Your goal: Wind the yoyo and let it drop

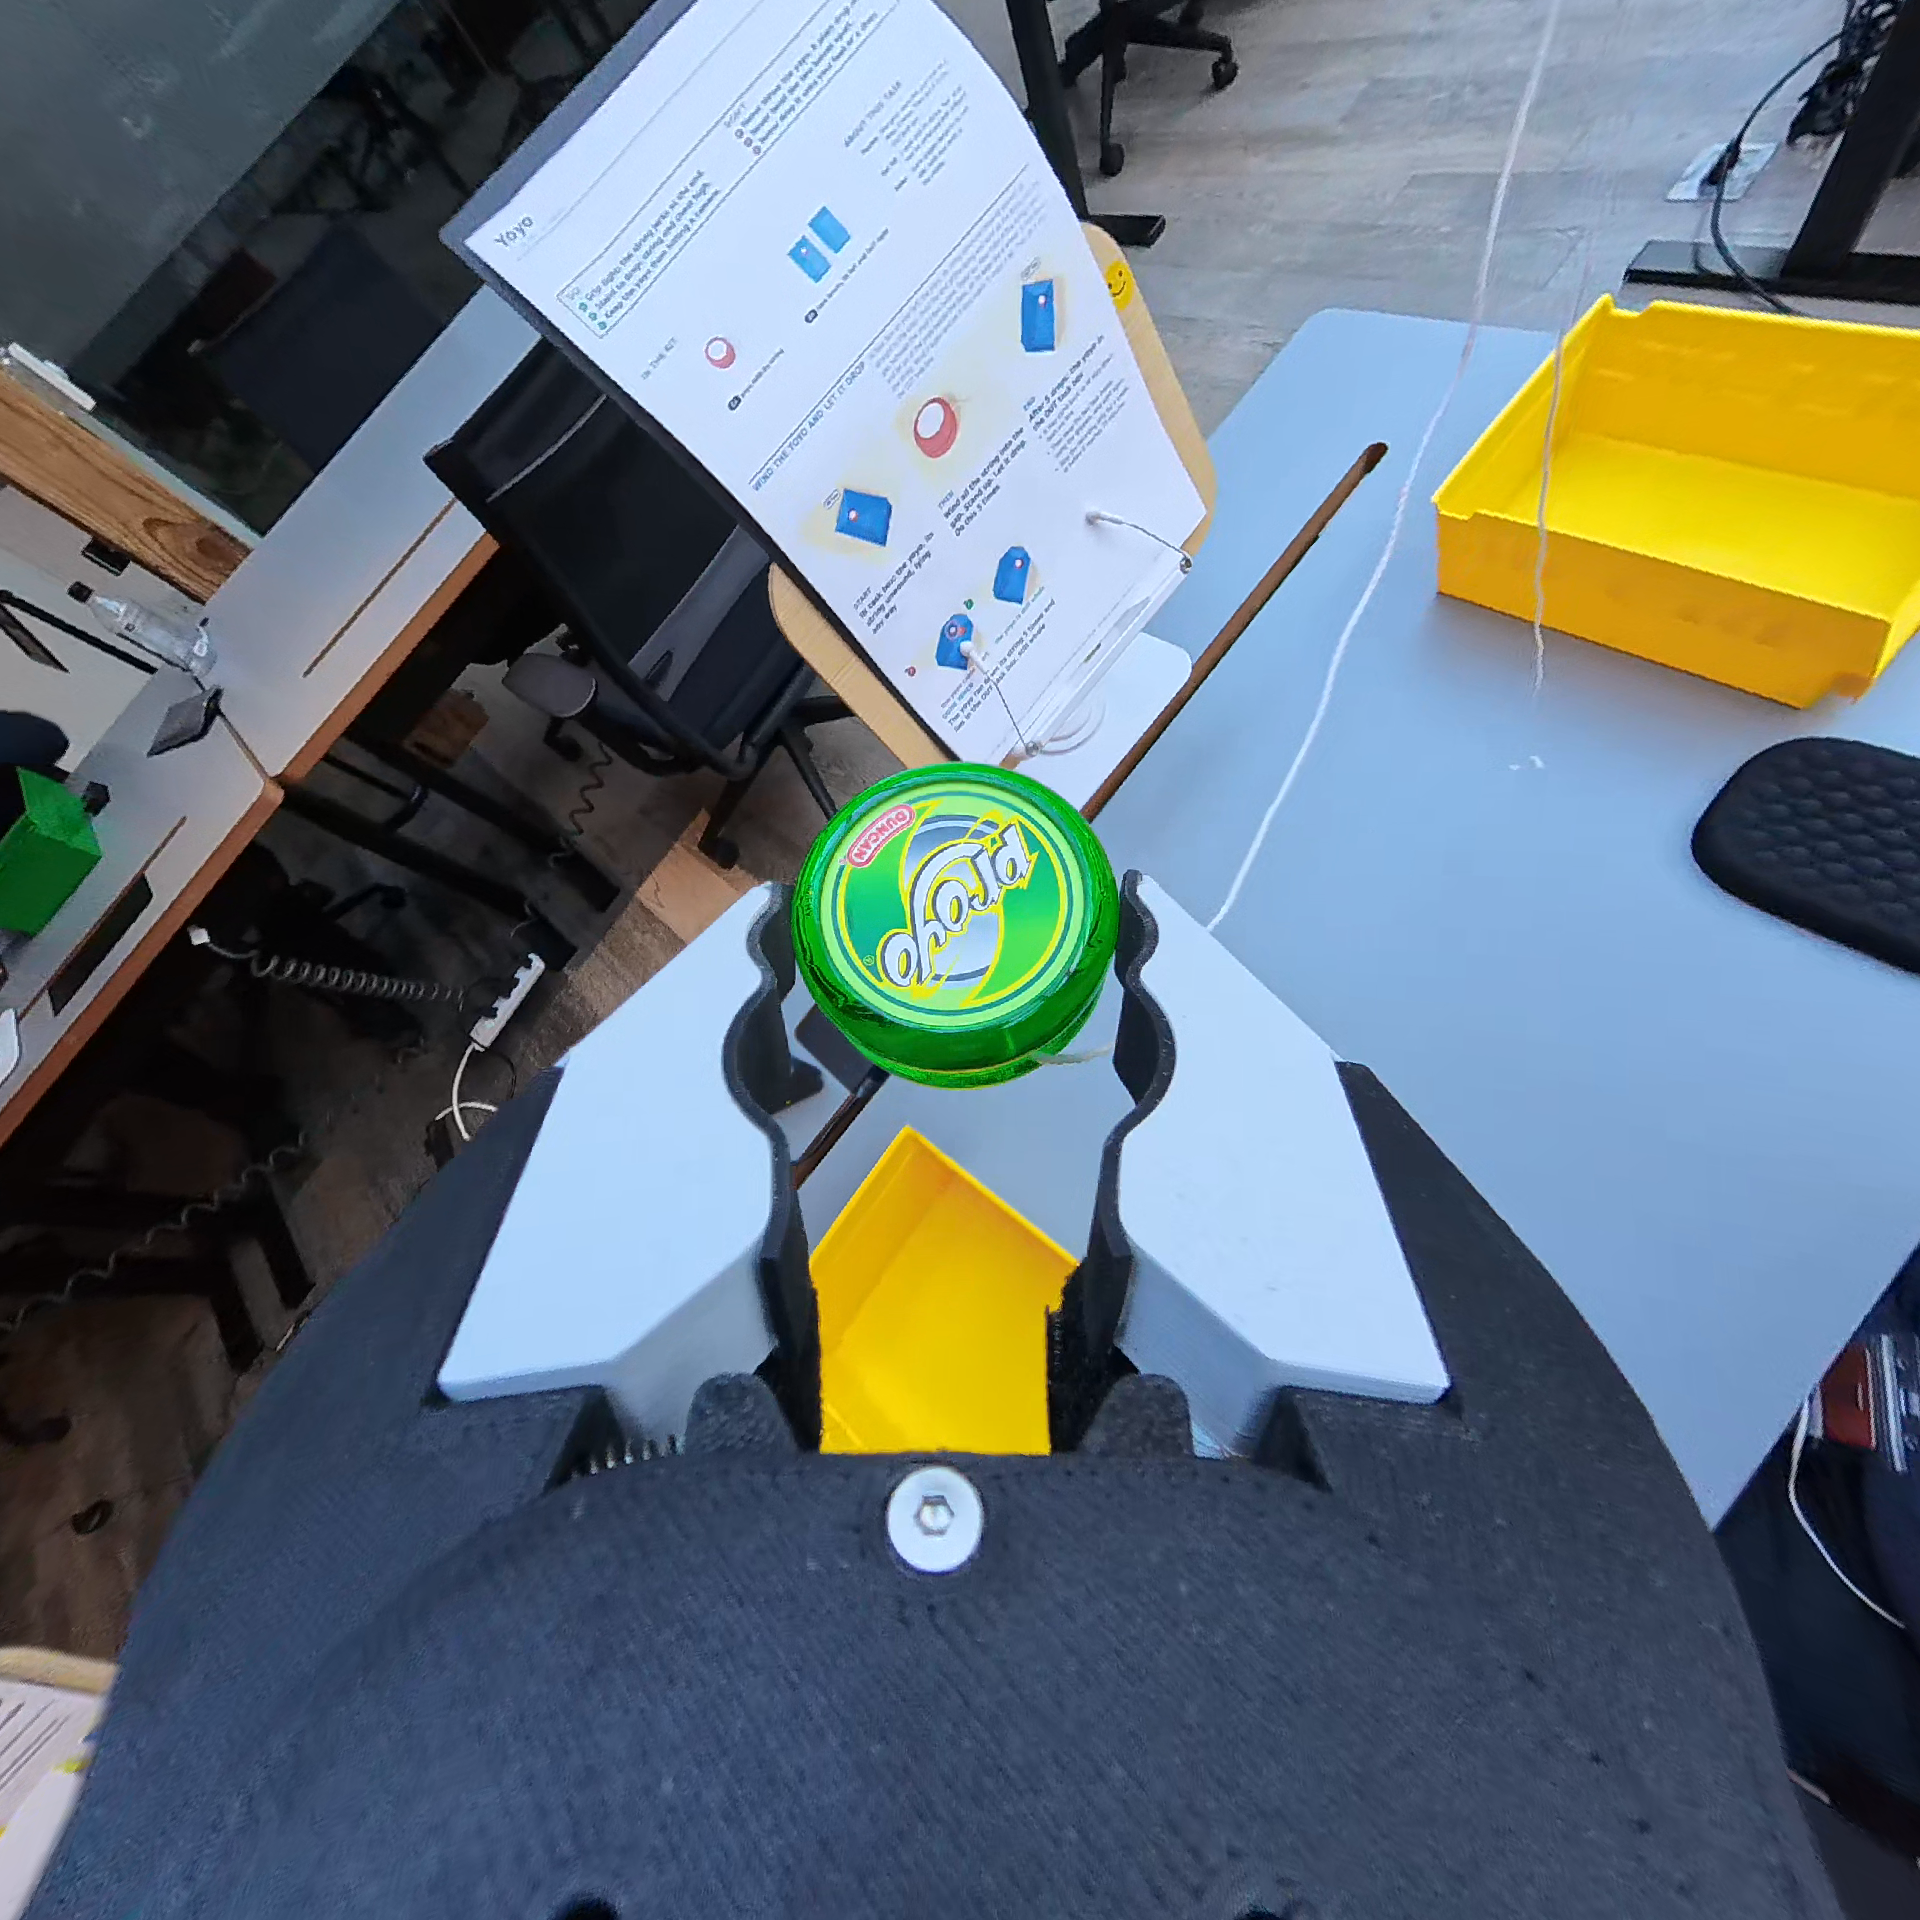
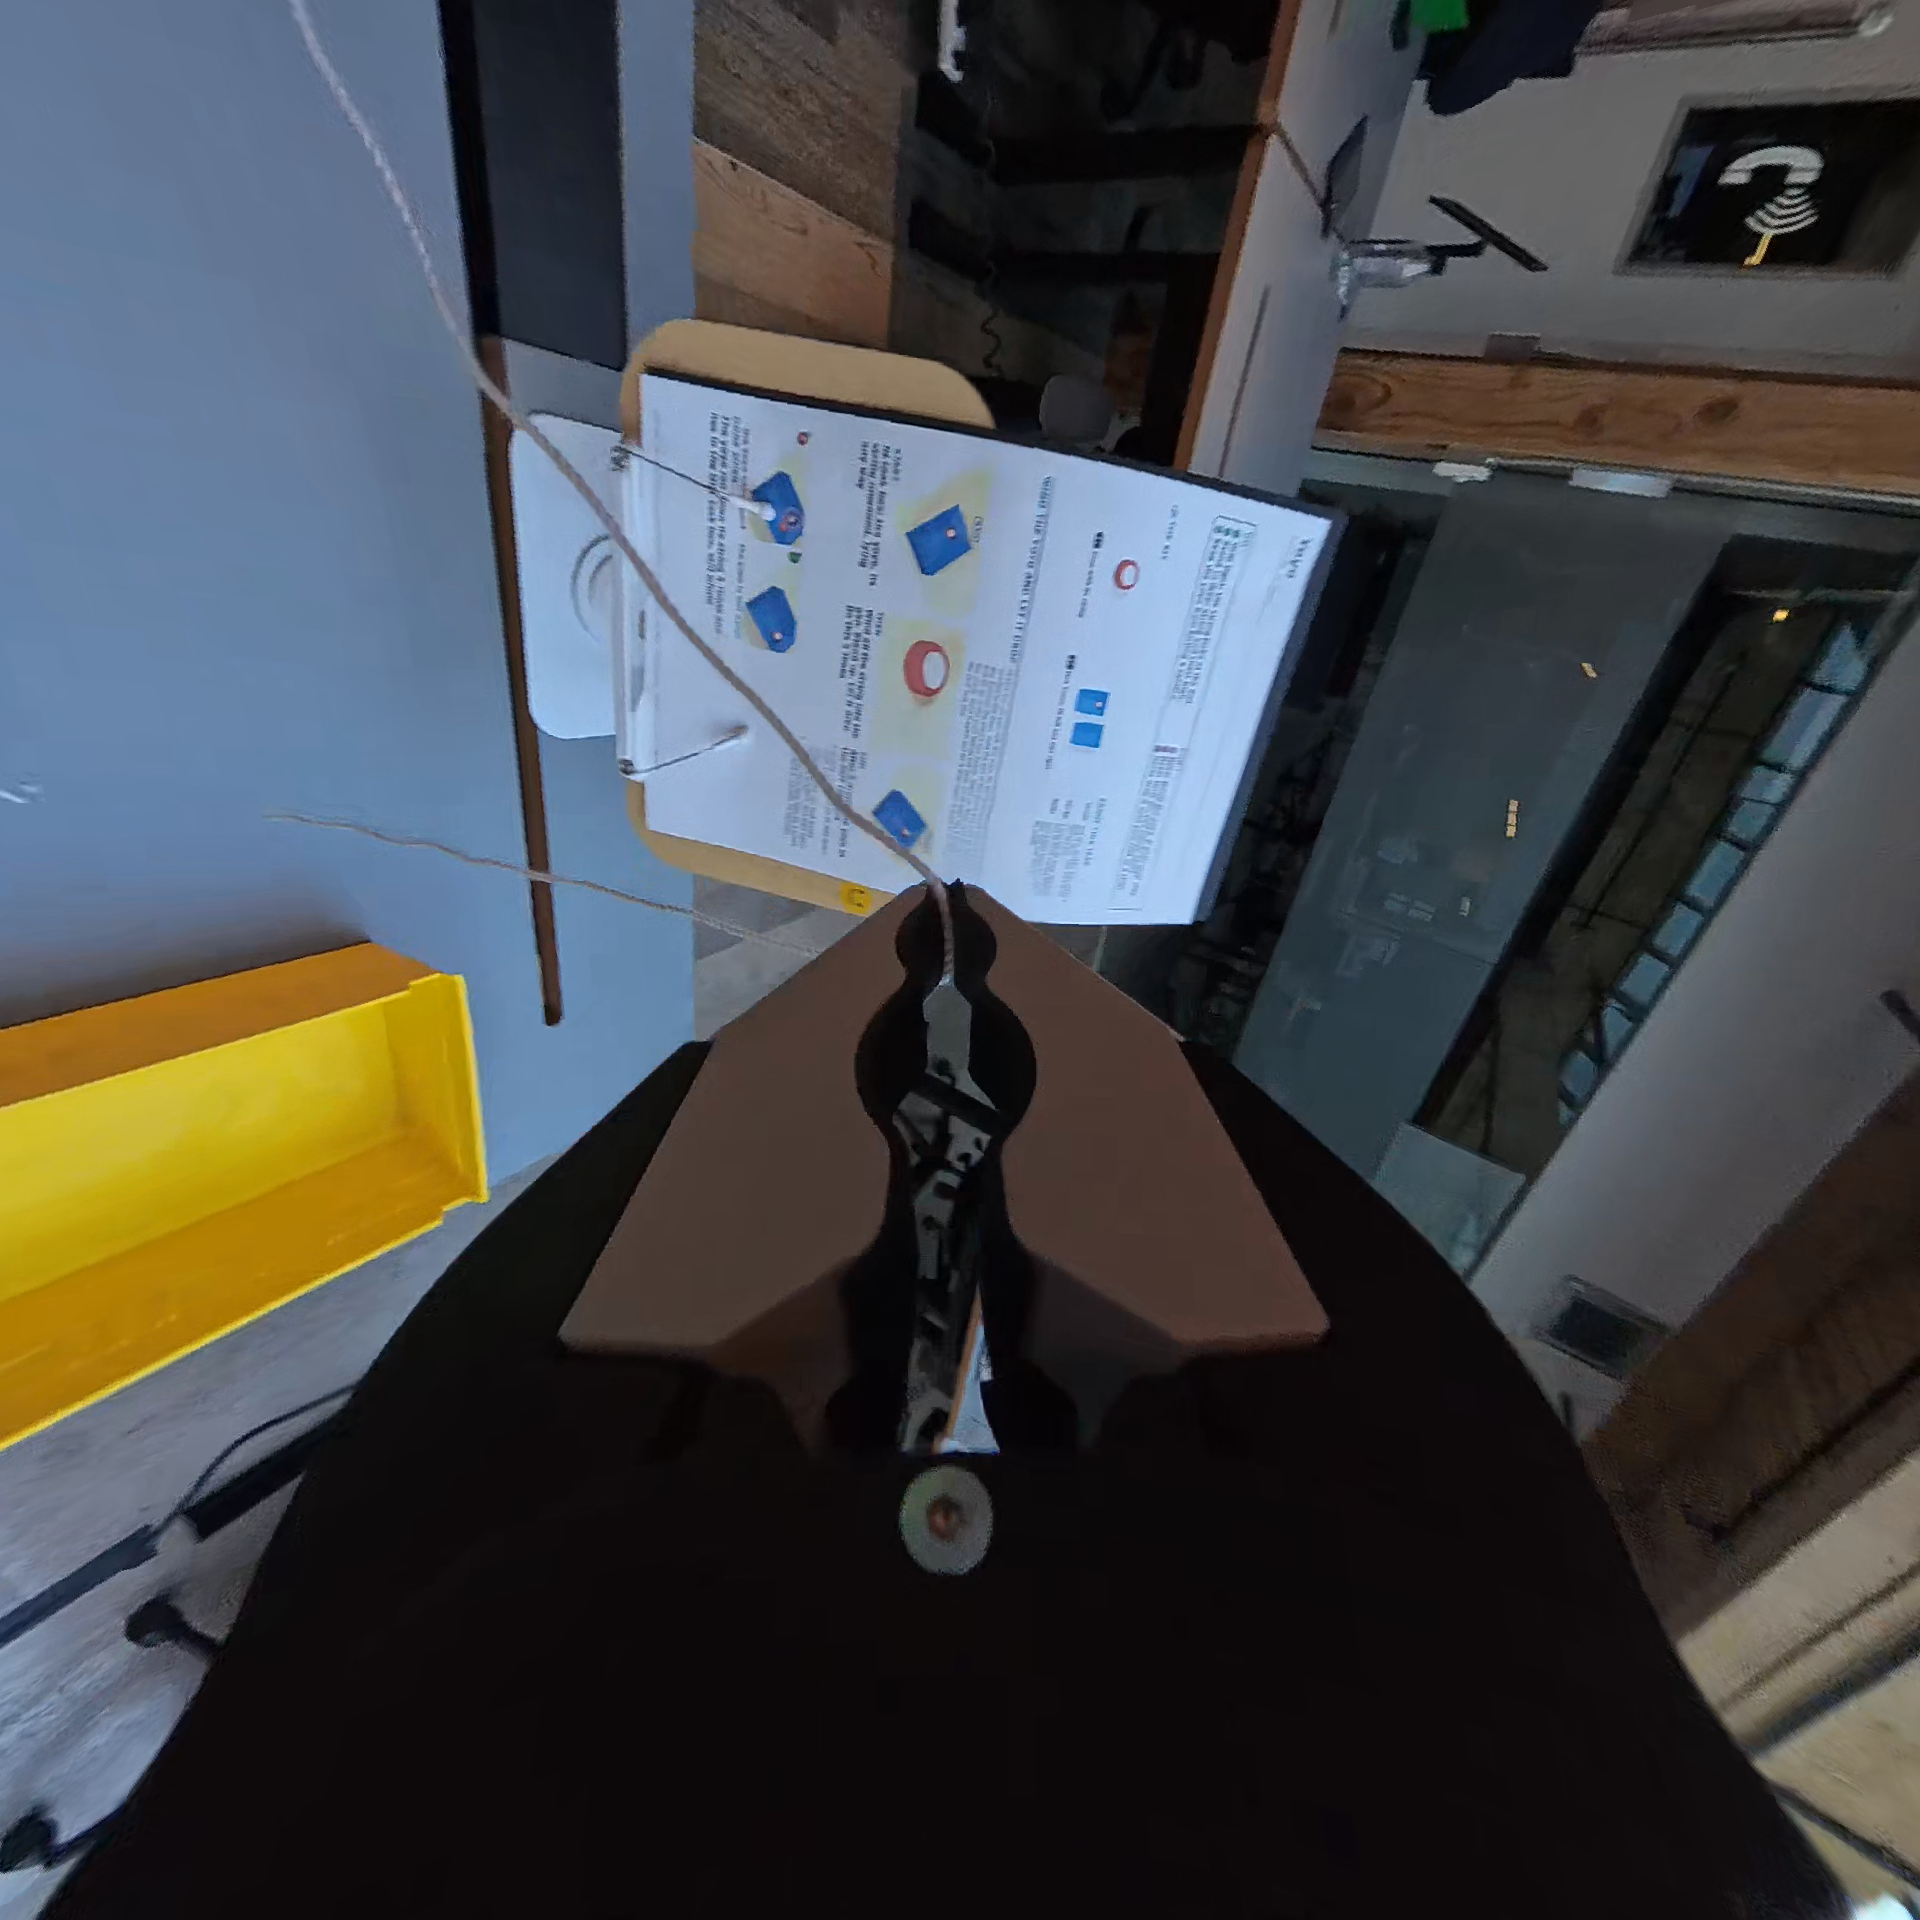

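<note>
Left wrist view: far left a green box (image 1: pixel 42 847) on a neighbouring desk, then a black office chair (image 1: pixel 644 582) behind the printed instruction sheet (image 1: pixel 862 343), which is propped on a wooden stand. Left gripper (image 1: pixel 954 940) has its jaws clamped on the green yoyo (image 1: pixel 956 925), held by its rim between the fingertips, printed face up toward the camera, lifted above the grey table (image 1: pixel 1455 987). A yellow bin (image 1: pixel 935 1299) shows low between the fingers. White string (image 1: pixel 1340 665) leaves the yoyo's right side, lies across the table and climbs out the top of the frame. Right of that a second yellow tray (image 1: pixel 1704 499), then a black wrist pad (image 1: pixel 1829 847) at the right edge.

Right wrist view (rolled sideways): yellow tray (image 2: pixel 229 1143) lower left on the grey table (image 2: pixel 208 520), sheet (image 2: pixel 987 665) on its stand mid-frame. Right gripper (image 2: pixel 948 894) jaws are pressed together, pinching the string (image 2: pixel 665 603) at the very tips; one strand runs up-left out of frame, another trails left, slack
</note>
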Tool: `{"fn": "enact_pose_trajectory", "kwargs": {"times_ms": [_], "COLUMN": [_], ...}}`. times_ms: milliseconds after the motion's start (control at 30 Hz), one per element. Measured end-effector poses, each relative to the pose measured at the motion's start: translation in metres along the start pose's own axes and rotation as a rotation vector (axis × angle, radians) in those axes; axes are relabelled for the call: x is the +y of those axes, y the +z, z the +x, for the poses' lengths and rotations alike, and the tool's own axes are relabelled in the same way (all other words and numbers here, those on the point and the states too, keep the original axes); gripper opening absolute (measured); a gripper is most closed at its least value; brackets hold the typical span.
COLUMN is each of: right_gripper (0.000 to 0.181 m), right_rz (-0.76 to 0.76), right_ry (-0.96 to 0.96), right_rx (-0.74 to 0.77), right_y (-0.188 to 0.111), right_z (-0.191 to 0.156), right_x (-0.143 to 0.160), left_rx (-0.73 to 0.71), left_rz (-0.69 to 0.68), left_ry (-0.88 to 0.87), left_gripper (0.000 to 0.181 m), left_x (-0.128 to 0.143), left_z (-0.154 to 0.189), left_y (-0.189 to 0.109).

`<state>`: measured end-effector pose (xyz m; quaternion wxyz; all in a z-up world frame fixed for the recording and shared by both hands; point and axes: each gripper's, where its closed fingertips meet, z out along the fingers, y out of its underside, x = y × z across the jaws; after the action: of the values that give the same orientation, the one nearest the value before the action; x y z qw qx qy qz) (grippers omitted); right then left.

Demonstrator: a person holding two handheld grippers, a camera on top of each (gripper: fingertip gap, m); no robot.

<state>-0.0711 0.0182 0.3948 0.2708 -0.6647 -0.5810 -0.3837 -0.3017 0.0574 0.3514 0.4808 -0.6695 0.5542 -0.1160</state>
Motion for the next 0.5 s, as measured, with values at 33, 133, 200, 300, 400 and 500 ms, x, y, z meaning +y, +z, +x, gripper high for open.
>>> {"fn": "enact_pose_trajectory", "kwargs": {"times_ms": [33,133,200,300,400,500], "right_gripper": [0.000,0.000,0.000,0.001,0.003,0.038], "right_rz": [0.027,0.146,0.228,0.373,0.534,0.667], "right_ry": [0.026,0.101,0.132,0.175,0.263,0.418], "right_rx": [-0.043,-0.271,-0.406,-0.569,-0.703,-0.781], "right_y": [0.009,0.039,0.062,0.101,0.134,0.160], "right_z": [-0.014,-0.084,-0.139,-0.229,-0.314,-0.376], "right_x": [0.002,-0.003,-0.008,-0.018,-0.037,-0.060], "left_rx": [-0.004,-0.012,0.021,0.103,0.195,0.322], "left_rz": [0.012,0.063,0.132,0.236,0.323,0.416], "left_ry": [-0.001,0.000,-0.010,-0.054,-0.112,-0.221], "left_gripper": [0.062,0.062,0.061,0.062,0.061,0.061], "left_x": [0.000,0.003,0.006,0.017,0.034,0.053], "left_z": [0.001,0.007,0.019,0.046,0.078,0.114], "left_y": [0.004,0.016,0.027,0.049,0.078,0.109]}}
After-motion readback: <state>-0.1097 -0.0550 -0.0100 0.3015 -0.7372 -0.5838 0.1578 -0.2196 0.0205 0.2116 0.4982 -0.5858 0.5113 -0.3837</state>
